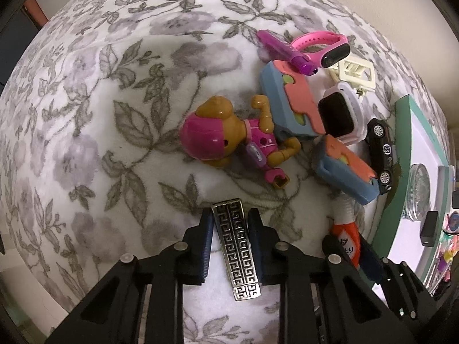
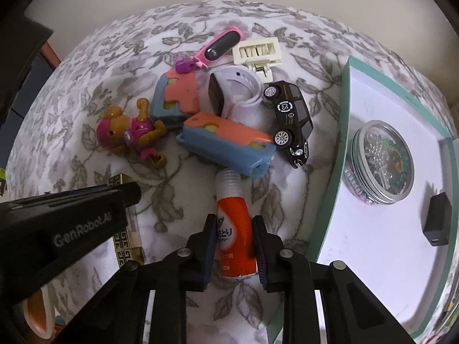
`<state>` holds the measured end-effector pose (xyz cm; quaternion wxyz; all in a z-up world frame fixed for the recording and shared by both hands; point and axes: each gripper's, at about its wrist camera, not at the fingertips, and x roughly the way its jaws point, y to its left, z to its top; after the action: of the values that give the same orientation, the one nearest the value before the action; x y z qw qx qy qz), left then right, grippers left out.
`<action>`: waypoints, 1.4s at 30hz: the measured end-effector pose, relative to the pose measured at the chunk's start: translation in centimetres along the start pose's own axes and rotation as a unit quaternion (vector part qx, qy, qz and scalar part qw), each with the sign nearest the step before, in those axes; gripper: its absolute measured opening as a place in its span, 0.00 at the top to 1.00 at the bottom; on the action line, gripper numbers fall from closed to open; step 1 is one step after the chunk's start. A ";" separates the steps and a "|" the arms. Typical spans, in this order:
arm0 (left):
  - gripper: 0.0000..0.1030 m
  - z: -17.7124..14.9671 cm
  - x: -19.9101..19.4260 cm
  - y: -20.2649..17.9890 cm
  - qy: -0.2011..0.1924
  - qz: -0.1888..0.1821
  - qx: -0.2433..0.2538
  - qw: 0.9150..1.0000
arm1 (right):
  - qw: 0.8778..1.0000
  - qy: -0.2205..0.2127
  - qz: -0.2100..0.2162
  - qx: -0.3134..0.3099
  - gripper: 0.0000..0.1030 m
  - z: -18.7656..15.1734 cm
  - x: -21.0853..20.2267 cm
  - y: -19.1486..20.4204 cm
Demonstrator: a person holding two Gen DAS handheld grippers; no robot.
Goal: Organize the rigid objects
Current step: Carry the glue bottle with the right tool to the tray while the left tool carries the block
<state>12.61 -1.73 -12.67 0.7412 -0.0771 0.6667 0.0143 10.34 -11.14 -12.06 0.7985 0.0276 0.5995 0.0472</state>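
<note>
The right gripper (image 2: 233, 246) pinches the orange bottle (image 2: 235, 240), whose neck points toward the blue-and-orange case (image 2: 229, 146) just beyond. Left of the bottle, the left gripper (image 1: 231, 239) seemingly clamps a patterned bar (image 1: 236, 252) lying lengthwise between its fingers.

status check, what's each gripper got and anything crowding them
Left gripper shut on patterned metal bar. Right gripper shut on orange tube. Blue-and-orange case lies right at the tube's neck; tray close on the right.
</note>
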 end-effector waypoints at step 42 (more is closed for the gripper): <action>0.80 -2.2 -10.7 -6.5 -0.093 -0.115 0.100 0.984 | 0.980 -0.107 -0.095 0.140 0.75 -2.4 -13.8 -13.4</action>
<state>10.06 -7.62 -1.65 0.8008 -0.0770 0.5792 -0.1313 4.83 -25.99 -0.93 0.8470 0.0874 0.5113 -0.1162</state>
